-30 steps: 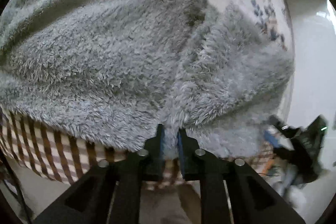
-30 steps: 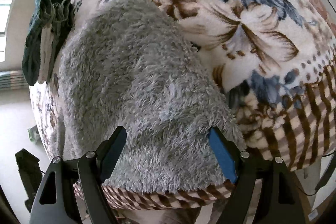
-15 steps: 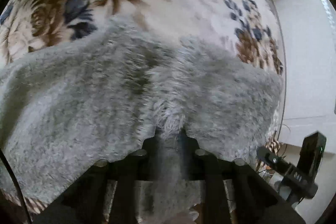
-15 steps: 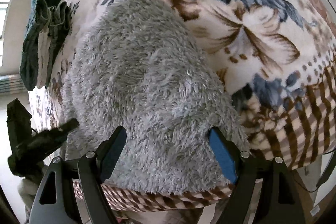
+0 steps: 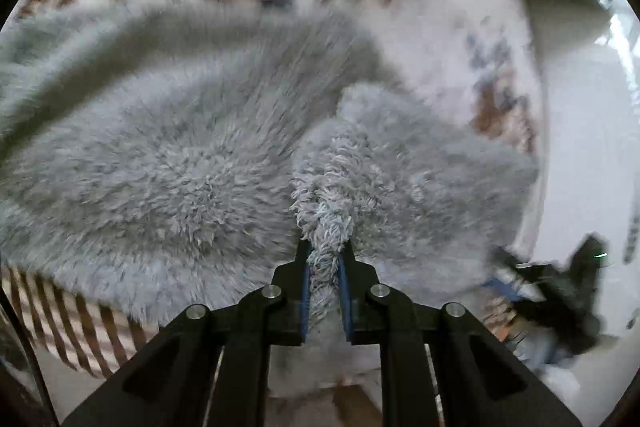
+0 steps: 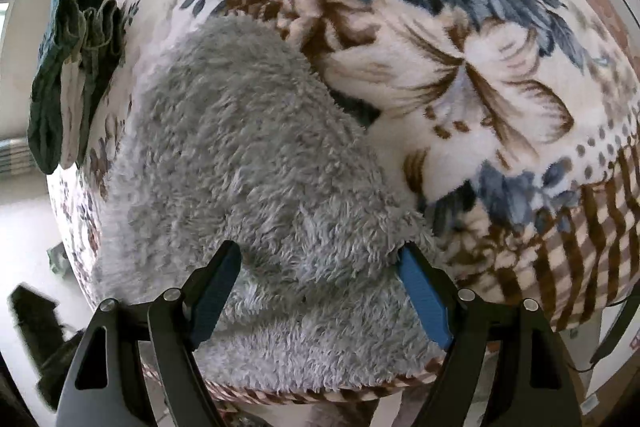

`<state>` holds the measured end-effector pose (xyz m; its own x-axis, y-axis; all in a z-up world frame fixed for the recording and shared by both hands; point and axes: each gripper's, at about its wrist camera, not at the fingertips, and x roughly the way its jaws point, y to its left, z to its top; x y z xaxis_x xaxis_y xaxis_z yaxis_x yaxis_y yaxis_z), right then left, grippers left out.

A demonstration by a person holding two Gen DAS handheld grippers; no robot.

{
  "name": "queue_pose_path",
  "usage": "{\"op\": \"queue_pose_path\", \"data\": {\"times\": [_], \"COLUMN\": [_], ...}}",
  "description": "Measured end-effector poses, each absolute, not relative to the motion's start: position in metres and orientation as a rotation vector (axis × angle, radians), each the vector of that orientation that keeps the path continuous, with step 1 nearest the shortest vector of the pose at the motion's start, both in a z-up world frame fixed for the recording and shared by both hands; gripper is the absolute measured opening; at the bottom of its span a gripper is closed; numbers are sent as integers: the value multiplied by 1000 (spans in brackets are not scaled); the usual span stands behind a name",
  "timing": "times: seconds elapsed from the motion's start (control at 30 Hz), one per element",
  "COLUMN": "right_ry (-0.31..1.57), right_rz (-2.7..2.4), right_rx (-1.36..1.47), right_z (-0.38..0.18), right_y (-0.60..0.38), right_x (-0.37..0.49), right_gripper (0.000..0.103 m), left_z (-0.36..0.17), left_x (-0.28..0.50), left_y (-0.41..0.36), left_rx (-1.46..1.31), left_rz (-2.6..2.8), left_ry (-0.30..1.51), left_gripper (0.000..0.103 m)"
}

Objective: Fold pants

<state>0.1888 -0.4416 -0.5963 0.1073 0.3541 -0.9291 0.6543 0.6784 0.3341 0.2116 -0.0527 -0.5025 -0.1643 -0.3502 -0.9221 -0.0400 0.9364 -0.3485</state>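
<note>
The fluffy grey pants (image 5: 192, 163) lie on a floral blanket (image 5: 432, 27) spread over a bed. My left gripper (image 5: 325, 251) is shut on a pinched ridge of the grey fleece near the blanket's front edge, and the cloth rises in a fold toward the fingers. In the right wrist view the pants (image 6: 248, 163) run away from me as a long grey strip. My right gripper (image 6: 320, 259) is open, its blue-padded fingers (image 6: 420, 287) wide apart over the near end of the pants, holding nothing.
A dark green garment (image 6: 68, 67) hangs over the bed's far left edge. The blanket's brown checked border (image 6: 580, 247) drops off at the front. The right gripper's body shows blurred at the lower right of the left wrist view (image 5: 560, 291). Pale floor (image 5: 588, 147) lies beyond the bed.
My left gripper, still shut on the fleece, has swung and pulled the pinched cloth; the view is blurred by motion. The right gripper has stayed open and edged slightly forward over the pants.
</note>
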Motion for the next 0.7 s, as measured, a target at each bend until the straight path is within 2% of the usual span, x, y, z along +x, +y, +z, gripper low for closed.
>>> {"op": "queue_pose_path", "data": {"times": [0.13, 0.33, 0.37, 0.4, 0.47, 0.5, 0.63, 0.7], "right_ry": [1491, 1487, 1490, 1494, 1500, 1500, 1543, 1567], "right_rz": [-265, -254, -253, -254, -258, -248, -210, -192], "right_rx": [868, 797, 774, 733, 638, 590, 486, 424], "right_z": [-587, -568, -565, -560, -553, -550, -556, -561], "right_y": [-443, -430, -424, -415, -395, -380, -331, -300], "right_x": [188, 183, 184, 187, 196, 204, 225, 237], "right_gripper": [83, 83, 83, 83, 83, 83, 83, 83], "left_z": [-508, -464, -461, -459, -462, -463, -465, -470], "left_x": [219, 211, 208, 205, 203, 199, 181, 168], "left_y": [-42, -20, -14, -10, 5, 15, 68, 108], "left_rx": [-401, -316, -318, -315, -315, -332, -486, -651], "left_rz": [-245, -231, -225, -208, -169, -136, -37, 44], "left_ry": [1734, 1555, 1532, 1516, 1494, 1476, 1413, 1399], "left_gripper": [27, 30, 34, 40, 86, 92, 93, 93]}}
